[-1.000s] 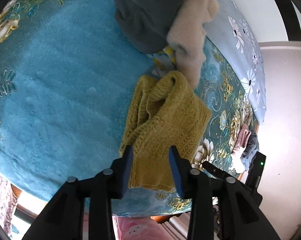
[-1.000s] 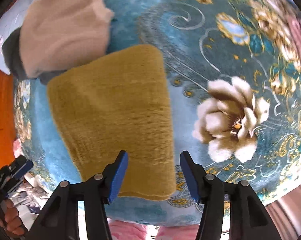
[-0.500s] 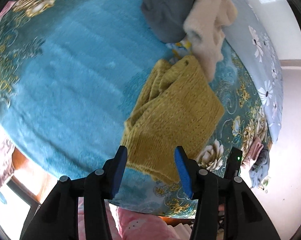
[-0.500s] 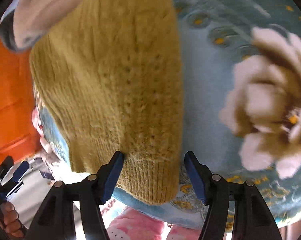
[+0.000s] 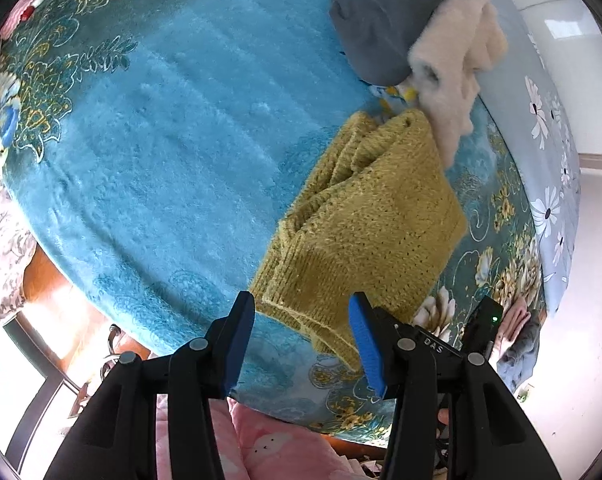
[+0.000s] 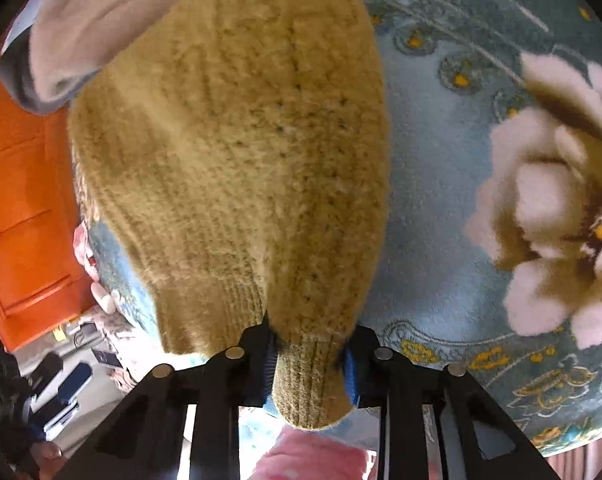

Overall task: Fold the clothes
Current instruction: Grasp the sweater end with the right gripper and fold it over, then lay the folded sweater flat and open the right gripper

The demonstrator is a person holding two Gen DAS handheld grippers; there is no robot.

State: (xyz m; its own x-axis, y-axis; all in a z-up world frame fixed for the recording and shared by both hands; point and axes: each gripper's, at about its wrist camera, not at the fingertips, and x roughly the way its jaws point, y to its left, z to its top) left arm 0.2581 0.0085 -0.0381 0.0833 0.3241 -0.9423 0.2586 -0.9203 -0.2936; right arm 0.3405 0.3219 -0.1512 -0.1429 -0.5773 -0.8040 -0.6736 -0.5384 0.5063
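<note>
A folded mustard-yellow knit sweater (image 5: 365,232) lies on the teal floral blanket (image 5: 161,140) near its front edge. My left gripper (image 5: 301,344) is open, its blue pads just above the sweater's near corner, holding nothing. In the right wrist view the sweater (image 6: 237,152) fills the frame, and my right gripper (image 6: 309,364) is shut on its ribbed hem, which bunches between the pads. The right gripper's body also shows in the left wrist view (image 5: 481,324), at the sweater's right corner.
A pile of grey (image 5: 385,16) and cream (image 5: 461,80) garments lies just behind the sweater. A pale blue flowered cover (image 5: 549,140) runs along the right. The blanket edge drops off in front. An orange cabinet (image 6: 17,208) stands at the left.
The right gripper moved in onto the sweater's hem and closed on it. The left gripper pulled back a little and stayed open.
</note>
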